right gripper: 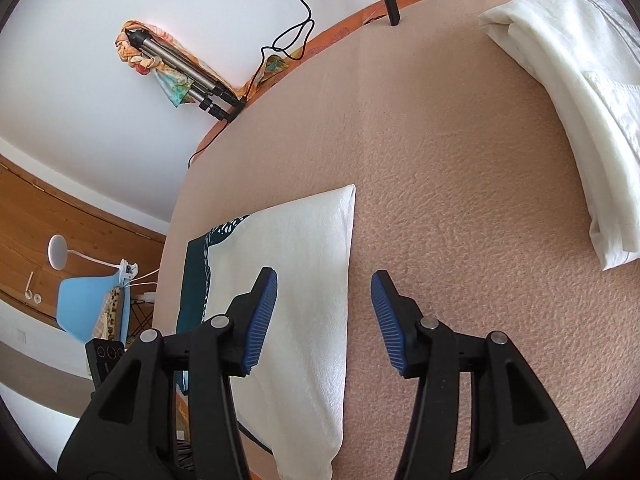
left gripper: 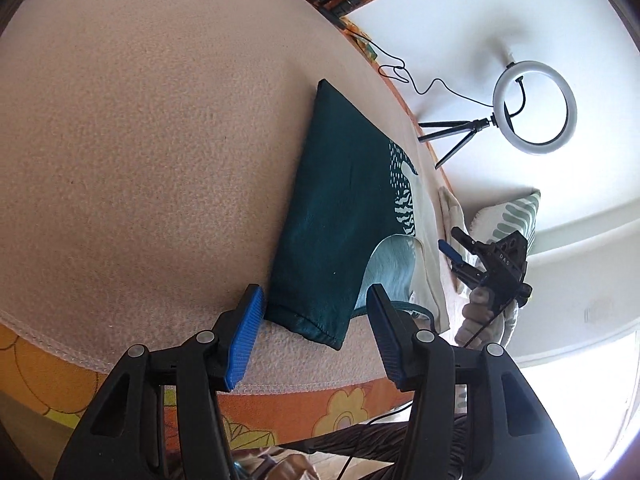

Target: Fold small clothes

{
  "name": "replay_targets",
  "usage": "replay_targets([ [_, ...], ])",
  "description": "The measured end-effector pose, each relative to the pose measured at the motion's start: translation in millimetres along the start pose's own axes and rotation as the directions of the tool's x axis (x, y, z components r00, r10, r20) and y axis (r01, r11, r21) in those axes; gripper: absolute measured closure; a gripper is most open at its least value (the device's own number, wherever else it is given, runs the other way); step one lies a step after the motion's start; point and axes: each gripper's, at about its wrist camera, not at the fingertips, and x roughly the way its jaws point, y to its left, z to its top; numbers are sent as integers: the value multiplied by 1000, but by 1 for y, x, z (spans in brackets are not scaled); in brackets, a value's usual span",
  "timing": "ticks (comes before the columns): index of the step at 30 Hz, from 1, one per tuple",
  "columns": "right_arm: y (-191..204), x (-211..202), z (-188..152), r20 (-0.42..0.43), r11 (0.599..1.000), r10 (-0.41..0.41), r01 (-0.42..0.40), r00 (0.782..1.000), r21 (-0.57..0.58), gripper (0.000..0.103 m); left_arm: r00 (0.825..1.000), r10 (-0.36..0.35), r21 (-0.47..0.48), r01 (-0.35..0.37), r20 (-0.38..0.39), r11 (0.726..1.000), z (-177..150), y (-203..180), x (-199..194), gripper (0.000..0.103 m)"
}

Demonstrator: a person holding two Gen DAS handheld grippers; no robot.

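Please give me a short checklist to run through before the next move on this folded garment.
1. Left gripper jaws open, nothing between them: ok.
2. Right gripper jaws open, nothing between them: ok.
3. Folded teal and cream garment lies flat on the pink blanket: ok.
4. Teal trim loop sticks out at the near edge: not ok.
5. Folded white cloth lies apart from the garment: ok.
6. Layers underneath lined up: cannot tell.

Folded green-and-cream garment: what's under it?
The folded garment lies flat on the pink blanket, which shows all around it. Its inner folded layers and the blanket directly beneath are covered. Both grippers are open, holding nothing.
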Motion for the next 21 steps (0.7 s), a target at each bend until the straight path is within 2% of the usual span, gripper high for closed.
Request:
replay_targets([
  [6, -5, 14, 0, -20, 1000, 24, -23, 1000, 20, 50, 997, -74, -58, 74, -7, 996, 8, 7, 4, 48],
  [9, -2, 18, 3, -28, 999, 37, -36, 999, 8, 48, 995, -100, -37, 99, -13, 994, 12, 0, 9, 36],
  [10, -1, 19, 3, -27, 999, 44, -44, 999, 6, 47, 994, -107, -26, 107, -13, 994, 13, -4, 11, 29],
  [11, -1, 20, 4, -27, 999, 54, -53, 998, 7, 47, 993, -112, -15, 112, -24, 994, 15, -7, 14, 27],
  [18, -2, 32, 11, -31, 988, 151, -150, 988, 33, 47, 987, -147, 7, 147, -67, 989, 18, -19, 33, 27],
  [21, -3, 39, 14, -23, 979, 197, -196, 980, 50, 47, 987, -136, 44, 140, -81, 989, 16, -26, 39, 29],
])
